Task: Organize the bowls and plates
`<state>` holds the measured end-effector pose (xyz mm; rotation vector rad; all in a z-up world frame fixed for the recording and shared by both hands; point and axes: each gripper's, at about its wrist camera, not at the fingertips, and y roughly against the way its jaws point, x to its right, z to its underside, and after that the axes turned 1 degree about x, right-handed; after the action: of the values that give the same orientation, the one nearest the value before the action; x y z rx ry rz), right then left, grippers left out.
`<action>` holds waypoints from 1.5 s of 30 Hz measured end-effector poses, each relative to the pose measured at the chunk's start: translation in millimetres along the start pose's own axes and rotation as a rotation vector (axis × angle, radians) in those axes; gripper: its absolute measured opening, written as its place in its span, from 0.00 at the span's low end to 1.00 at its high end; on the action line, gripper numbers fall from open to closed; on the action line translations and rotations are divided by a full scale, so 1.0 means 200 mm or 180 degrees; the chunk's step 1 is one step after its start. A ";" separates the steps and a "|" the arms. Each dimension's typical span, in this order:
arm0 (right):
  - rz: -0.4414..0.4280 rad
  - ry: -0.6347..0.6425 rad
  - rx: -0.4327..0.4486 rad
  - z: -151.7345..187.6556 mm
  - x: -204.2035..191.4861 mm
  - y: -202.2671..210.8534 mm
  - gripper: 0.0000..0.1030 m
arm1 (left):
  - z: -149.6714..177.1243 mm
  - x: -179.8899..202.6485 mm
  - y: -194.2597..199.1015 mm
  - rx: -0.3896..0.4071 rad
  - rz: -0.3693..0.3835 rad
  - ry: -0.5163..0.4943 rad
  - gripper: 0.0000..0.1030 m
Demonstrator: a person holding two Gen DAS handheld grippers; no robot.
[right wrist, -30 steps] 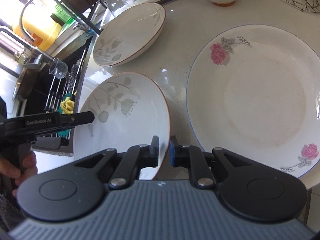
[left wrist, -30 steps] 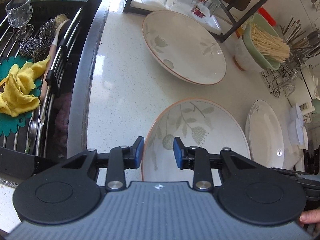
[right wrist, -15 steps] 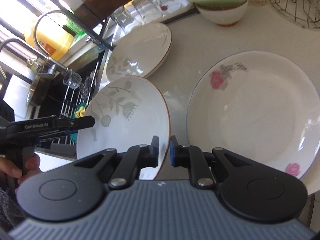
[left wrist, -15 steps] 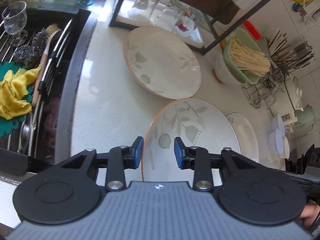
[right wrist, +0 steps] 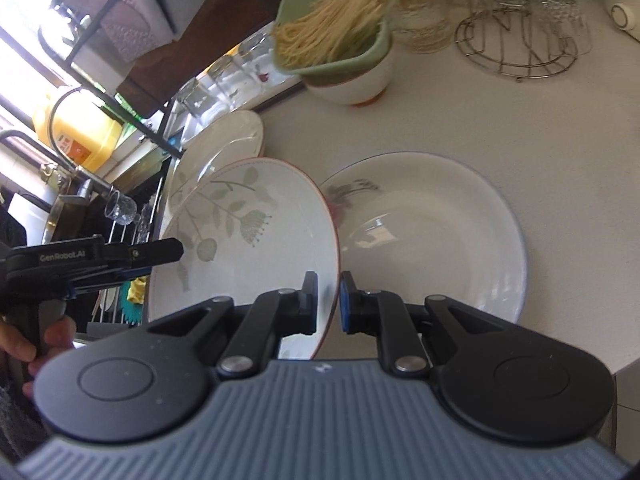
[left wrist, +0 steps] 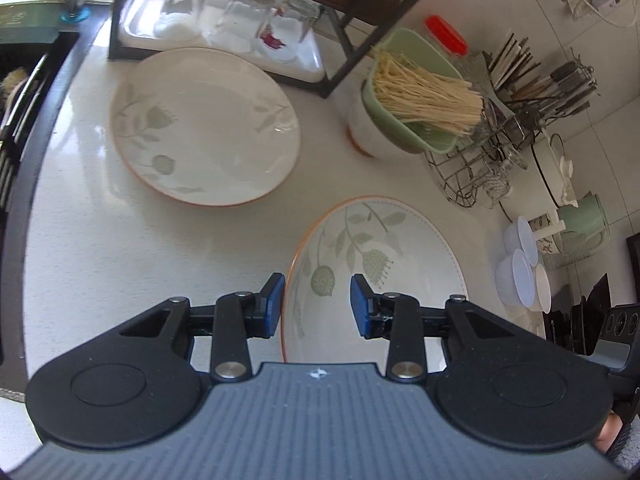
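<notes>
Leaf-patterned plate point(right wrist: 248, 248) rim clamped in right hand-held gripper point(right wrist: 328, 300).

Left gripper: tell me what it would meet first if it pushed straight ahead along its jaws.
Probably the leaf-patterned plate: its near rim already sits between the left gripper's open jaws. Depth beyond is unclear.

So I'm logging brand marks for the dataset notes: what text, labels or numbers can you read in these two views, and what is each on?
"GenRobot.AI": white print on the side of the left claw, right wrist view.
Orange label on the yellow jug: blurred, unreadable.
Small white mark on each claw's grey body: a logo, no letters.
Red motif on a glass: a picture, no text.
</notes>
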<state>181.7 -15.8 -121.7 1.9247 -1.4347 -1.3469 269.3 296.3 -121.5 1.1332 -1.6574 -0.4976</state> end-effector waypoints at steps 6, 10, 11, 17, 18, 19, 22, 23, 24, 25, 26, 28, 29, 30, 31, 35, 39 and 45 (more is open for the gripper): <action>-0.0063 -0.0072 0.0005 -0.03 0.16 0.02 0.14 | 0.02 0.19 -0.07 0.0105 -0.0165 -0.0155 0.38; -0.0044 -0.0073 0.0008 -0.04 0.25 0.02 0.14 | 0.02 0.27 -0.15 0.0036 -0.0251 -0.0192 0.38; -0.0022 -0.0067 -0.0010 -0.04 0.26 0.02 0.14 | 0.02 0.29 -0.17 0.0020 -0.0267 -0.0203 0.38; 0.0078 -0.0005 -0.0082 -0.03 0.37 0.01 0.14 | 0.04 0.38 -0.29 -0.0070 -0.0423 -0.0242 0.38; 0.0090 -0.0008 -0.0101 -0.02 0.38 0.00 0.14 | 0.04 0.40 -0.31 -0.0087 -0.0472 -0.0269 0.38; 0.0099 -0.0009 -0.0119 -0.02 0.40 0.00 0.14 | 0.04 0.42 -0.33 -0.0095 -0.0512 -0.0289 0.38; 0.0130 0.0026 -0.0141 -0.02 0.42 -0.01 0.14 | 0.04 0.46 -0.38 -0.0120 -0.0601 -0.0309 0.38; 0.0136 0.0039 -0.0144 -0.01 0.43 -0.01 0.14 | 0.04 0.46 -0.39 -0.0141 -0.0637 -0.0297 0.38; 0.0140 0.0046 -0.0156 -0.01 0.43 -0.01 0.14 | 0.04 0.47 -0.40 -0.0155 -0.0674 -0.0319 0.38; 0.0146 0.0046 -0.0164 -0.01 0.44 -0.02 0.14 | 0.04 0.48 -0.41 -0.0166 -0.0711 -0.0341 0.38; 0.0157 0.0055 -0.0164 0.00 0.44 -0.02 0.14 | 0.05 0.49 -0.42 -0.0179 -0.0759 -0.0350 0.38; 0.0181 0.0118 -0.0153 0.00 0.43 -0.02 0.14 | 0.05 0.50 -0.44 -0.0199 -0.0871 -0.0417 0.38; 0.0183 0.0148 -0.0147 0.00 0.42 -0.03 0.14 | 0.06 0.51 -0.45 -0.0203 -0.0929 -0.0445 0.38; 0.0188 0.0174 -0.0149 0.00 0.42 -0.03 0.14 | 0.07 0.51 -0.45 -0.0214 -0.0964 -0.0453 0.38; 0.0200 0.0189 -0.0157 0.01 0.42 -0.04 0.14 | 0.07 0.51 -0.46 -0.0238 -0.1007 -0.0463 0.38; 0.0203 0.0250 -0.0158 0.01 0.41 -0.05 0.14 | 0.08 0.52 -0.48 -0.0228 -0.1136 -0.0505 0.38; 0.0241 0.0317 -0.0096 0.01 0.39 -0.06 0.13 | 0.09 0.51 -0.48 -0.0230 -0.1184 -0.0417 0.43; 0.0310 0.0393 -0.0010 0.00 0.38 -0.06 0.13 | 0.11 0.47 -0.40 -0.0154 -0.1039 -0.0103 0.48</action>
<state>189.9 -79.4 -165.7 1.8756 -1.4451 -1.1654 281.1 173.1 -143.2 1.3733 -1.4844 -0.7621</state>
